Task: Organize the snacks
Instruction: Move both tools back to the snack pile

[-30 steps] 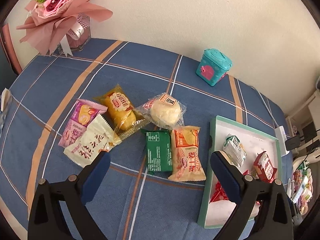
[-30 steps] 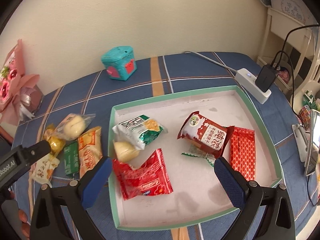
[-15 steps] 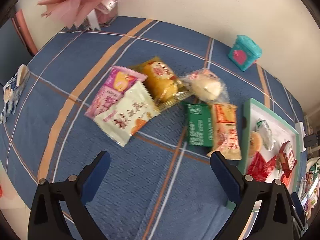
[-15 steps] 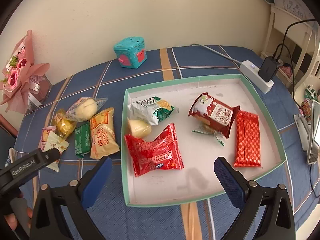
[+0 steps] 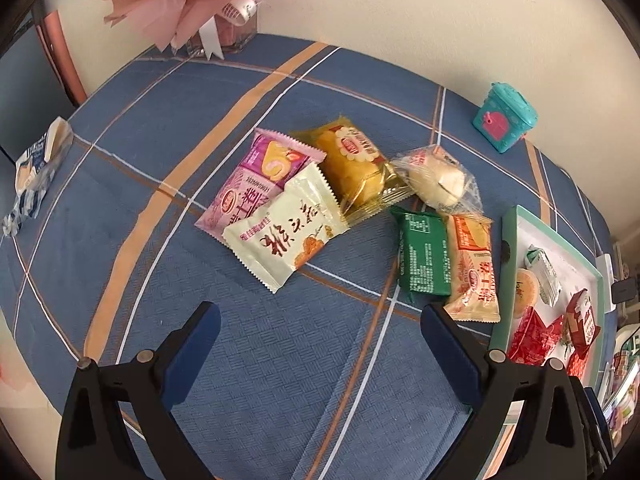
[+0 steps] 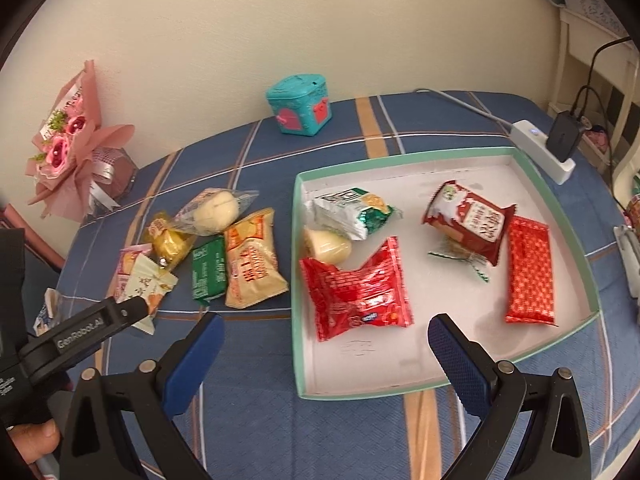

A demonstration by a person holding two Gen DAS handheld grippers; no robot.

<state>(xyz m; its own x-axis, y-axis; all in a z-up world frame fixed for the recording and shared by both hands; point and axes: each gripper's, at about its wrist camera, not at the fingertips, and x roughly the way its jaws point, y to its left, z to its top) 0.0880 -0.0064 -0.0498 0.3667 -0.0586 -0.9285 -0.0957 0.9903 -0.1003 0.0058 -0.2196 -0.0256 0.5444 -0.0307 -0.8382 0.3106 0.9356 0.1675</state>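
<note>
Several snack packs lie loose on the blue plaid cloth: a cream pack [image 5: 286,232], a pink roll-cake pack [image 5: 256,184], a yellow cake pack [image 5: 356,168], a clear-wrapped bun [image 5: 438,182], a green pack [image 5: 424,256] and an orange pack [image 5: 474,268]. A green-rimmed white tray [image 6: 298,264] holds several snacks, among them a red pack [image 6: 356,292]. My left gripper [image 5: 320,318] is open and empty, just in front of the cream pack. My right gripper [image 6: 326,330] is open and empty over the tray's near left corner.
A teal toy box [image 6: 300,104] stands by the wall. A pink bouquet [image 6: 72,148] is at the far left. A white power strip with a charger [image 6: 548,148] lies behind the tray. A blue-and-white pack [image 5: 36,172] lies at the left table edge.
Both grippers have pulled back and swung left. The loose snacks now sit higher and closer to the middle in the left wrist view. Both grippers stayed open; nothing on the table moved.
</note>
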